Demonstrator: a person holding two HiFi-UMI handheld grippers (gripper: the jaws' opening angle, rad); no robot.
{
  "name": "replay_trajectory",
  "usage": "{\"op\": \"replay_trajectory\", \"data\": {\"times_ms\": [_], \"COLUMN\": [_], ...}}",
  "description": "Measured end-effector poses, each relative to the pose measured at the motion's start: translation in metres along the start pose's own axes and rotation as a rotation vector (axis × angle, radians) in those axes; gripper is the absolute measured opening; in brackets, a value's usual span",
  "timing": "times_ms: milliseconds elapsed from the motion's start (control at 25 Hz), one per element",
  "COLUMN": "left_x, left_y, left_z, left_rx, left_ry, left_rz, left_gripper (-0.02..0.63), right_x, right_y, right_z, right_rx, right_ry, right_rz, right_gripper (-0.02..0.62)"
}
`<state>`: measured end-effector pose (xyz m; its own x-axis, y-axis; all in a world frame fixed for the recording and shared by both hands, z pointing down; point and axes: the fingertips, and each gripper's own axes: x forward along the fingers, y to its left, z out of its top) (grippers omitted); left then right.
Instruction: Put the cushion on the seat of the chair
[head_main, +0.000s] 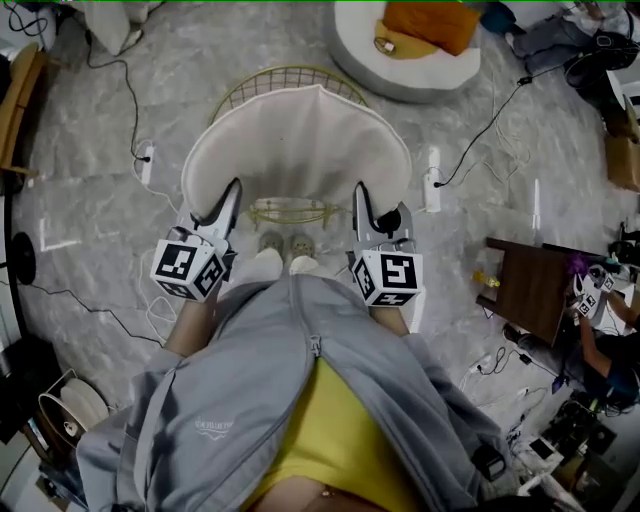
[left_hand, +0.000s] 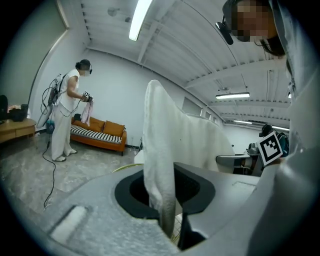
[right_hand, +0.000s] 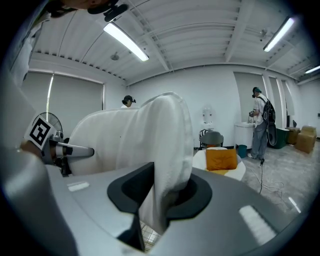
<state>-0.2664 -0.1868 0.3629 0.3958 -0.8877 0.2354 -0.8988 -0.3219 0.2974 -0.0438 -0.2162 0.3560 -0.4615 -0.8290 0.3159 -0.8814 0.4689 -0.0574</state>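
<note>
A round cream cushion (head_main: 298, 150) hangs between my two grippers, above a gold wire chair (head_main: 288, 80) whose mesh rim shows behind and below it. My left gripper (head_main: 228, 200) is shut on the cushion's left edge, and the fabric (left_hand: 160, 165) runs up from between its jaws. On the other side my right gripper (head_main: 364, 203) is shut on the right edge, where the thick fold (right_hand: 167, 150) is pinched. Gold wire mesh (right_hand: 149, 232) shows under the jaws. The chair's seat is hidden beneath the cushion.
A round white pouf (head_main: 410, 45) with an orange pillow (head_main: 432, 22) stands behind the chair. Cables and power strips (head_main: 432, 180) lie on the marble floor. A dark wooden stool (head_main: 530, 285) is at the right. Other people (left_hand: 67, 117) stand farther off, near an orange sofa (left_hand: 97, 134).
</note>
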Motion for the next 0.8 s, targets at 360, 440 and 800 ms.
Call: {"op": "replay_trajectory", "data": {"times_ms": [360,440,800], "left_x": [0.034,0.038,0.091], "left_y": [0.027,0.036,0.073], "left_z": [-0.051,-0.064,-0.141], "left_rx": [-0.059,-0.074,-0.126], "left_ry": [0.123,0.144,0.232], "left_rz": [-0.042,-0.045,-0.060], "left_gripper": [0.066,0.066,0.067], "right_x": [0.030,0.039,0.094], "right_y": [-0.010,-0.009,-0.031], "right_z": [-0.052,-0.065,-0.142], "right_rx": [0.027,0.026,0.016], "right_ry": [0.117,0.140,0.224], "right_rz": [-0.022,-0.016,0.003], "right_gripper": [0.083,0.083,0.086]}}
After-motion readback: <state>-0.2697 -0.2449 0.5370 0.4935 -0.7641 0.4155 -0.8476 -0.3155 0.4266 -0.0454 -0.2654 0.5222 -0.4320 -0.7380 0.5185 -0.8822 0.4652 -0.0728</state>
